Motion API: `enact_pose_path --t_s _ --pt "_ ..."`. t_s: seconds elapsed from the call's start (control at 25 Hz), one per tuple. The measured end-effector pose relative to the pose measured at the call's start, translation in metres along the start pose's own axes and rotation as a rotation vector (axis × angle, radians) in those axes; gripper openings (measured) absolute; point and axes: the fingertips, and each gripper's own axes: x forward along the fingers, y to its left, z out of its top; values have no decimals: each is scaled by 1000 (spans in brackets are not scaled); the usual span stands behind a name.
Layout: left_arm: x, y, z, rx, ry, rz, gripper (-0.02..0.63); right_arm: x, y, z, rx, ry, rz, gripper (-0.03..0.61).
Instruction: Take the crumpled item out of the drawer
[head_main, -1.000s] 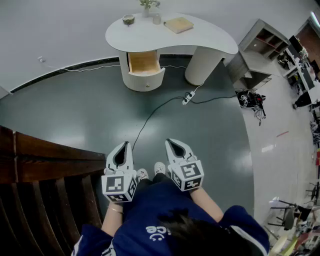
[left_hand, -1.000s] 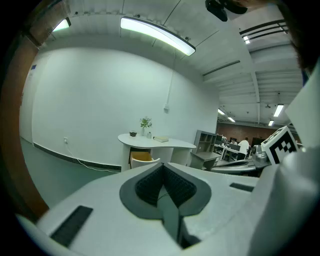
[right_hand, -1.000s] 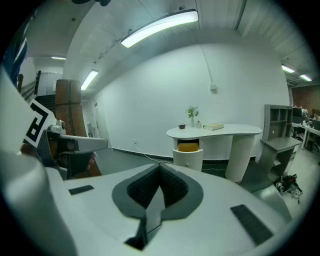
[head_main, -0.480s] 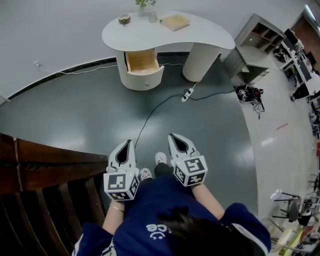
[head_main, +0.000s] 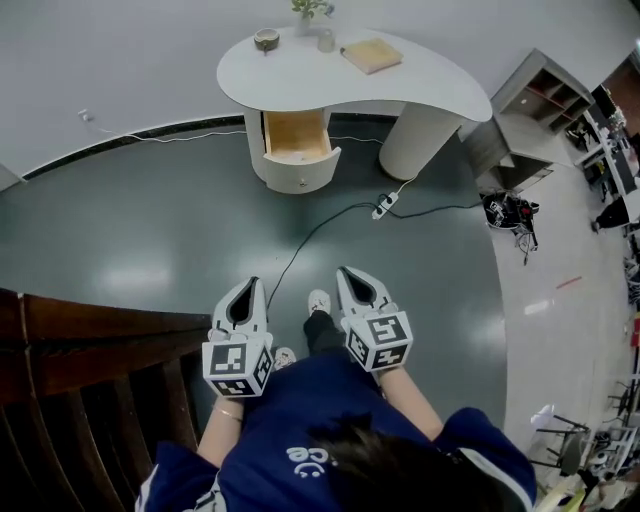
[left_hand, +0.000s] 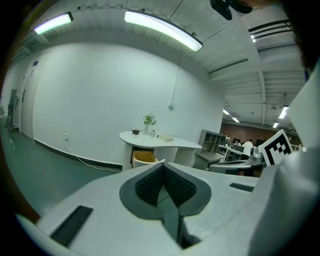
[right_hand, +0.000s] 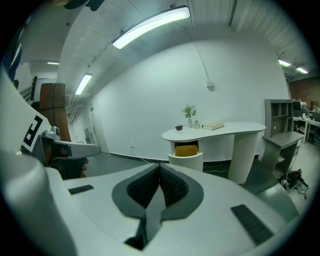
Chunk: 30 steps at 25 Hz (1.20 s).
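Note:
A white curved desk (head_main: 420, 85) stands against the far wall, and its rounded drawer (head_main: 297, 160) is pulled open with a wooden inside. No crumpled item shows in it from here. My left gripper (head_main: 250, 286) and right gripper (head_main: 350, 274) are held side by side close to my body, far back from the desk, both shut and empty. The left gripper view shows the open drawer (left_hand: 143, 158) just above the closed left gripper (left_hand: 162, 165). In the right gripper view the drawer (right_hand: 186, 152) appears beyond the closed right gripper (right_hand: 160, 167).
A bowl (head_main: 266, 39), a plant pot (head_main: 306, 24), a cup (head_main: 326, 41) and a book (head_main: 372, 55) sit on the desk. A black cable (head_main: 300, 245) and power strip (head_main: 384, 207) lie on the dark floor. A wooden railing (head_main: 90, 340) is at my left, grey shelving (head_main: 535, 110) at the right.
The view has shifted a little as I step forward; the desk sits slightly nearer and to the right. Both grippers stay shut and keep their place in front of me.

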Motion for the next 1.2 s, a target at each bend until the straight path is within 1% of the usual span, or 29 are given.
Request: enact_pose_path --t_s 0.16,0.28,0.44,0.56,0.72,0.88,1.04,1.2 --pt "39 2 14 -7 3 15 5 33 -27 15 -3 10 33 8" --pt "69 -4 27 -19 -15 13 5 54 -49 22 -16 30 62 8" --pt "109 -10 41 -20 -29 24 5 82 -79 40 -20 20 97 8" --pt "137 -16 46 -15 -24 37 4 101 -102 50 -32 25 110 8" --pt "171 -23 51 -19 -7 58 4 119 -123 59 -43 49 152 8" --pt "194 -30 52 -24 3 73 4 132 -137 59 -45 76 190 8" --pt "207 -38 49 -16 25 71 5 137 -148 55 -23 89 199 8" --pt "212 -37 46 -8 46 75 5 140 -149 46 -10 119 209 8"
